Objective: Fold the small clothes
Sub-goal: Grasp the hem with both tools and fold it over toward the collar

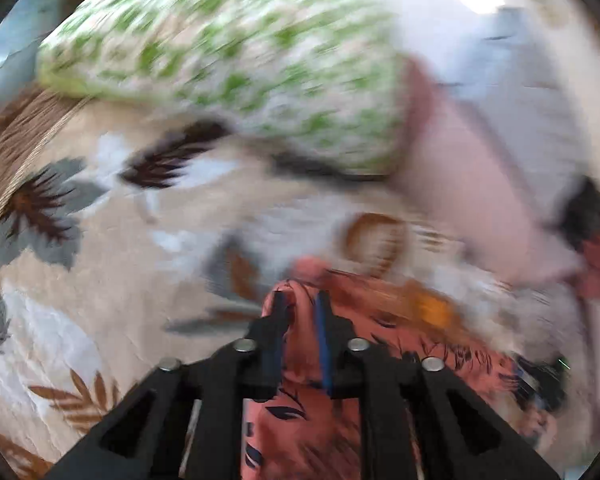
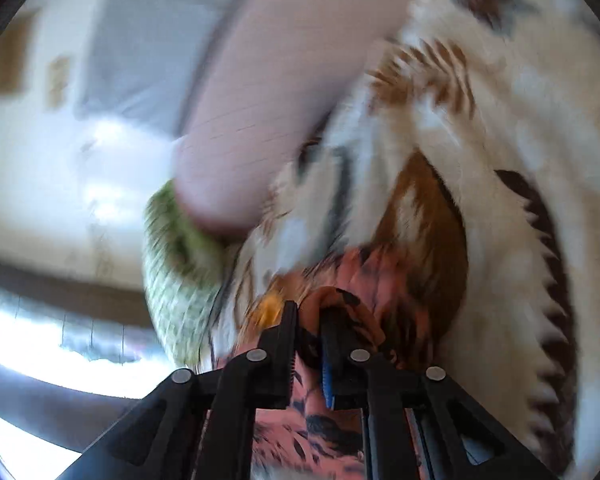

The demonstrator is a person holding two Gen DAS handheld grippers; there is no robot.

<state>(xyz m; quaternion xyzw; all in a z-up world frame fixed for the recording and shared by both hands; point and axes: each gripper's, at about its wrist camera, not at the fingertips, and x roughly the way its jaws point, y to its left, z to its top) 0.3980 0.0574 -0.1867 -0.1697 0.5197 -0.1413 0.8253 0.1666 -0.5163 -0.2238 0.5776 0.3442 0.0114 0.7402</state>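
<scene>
A small salmon-pink garment with dark leaf print (image 1: 300, 420) lies on a beige bedspread with brown and grey leaves (image 1: 80, 320). My left gripper (image 1: 300, 304) is shut on a bunched edge of this garment. In the right wrist view my right gripper (image 2: 309, 312) is shut on another bunched edge of the same garment (image 2: 320, 440). Both views are blurred by motion. An orange patch (image 1: 432, 308) shows on the cloth.
A green-and-white patterned pillow (image 1: 236, 60) lies at the head of the bed, with a pink pillow (image 1: 480, 184) beside it. Both also show in the right wrist view, the green one (image 2: 176, 276) and the pink one (image 2: 268, 100). A bright window (image 2: 40, 332) is at the lower left.
</scene>
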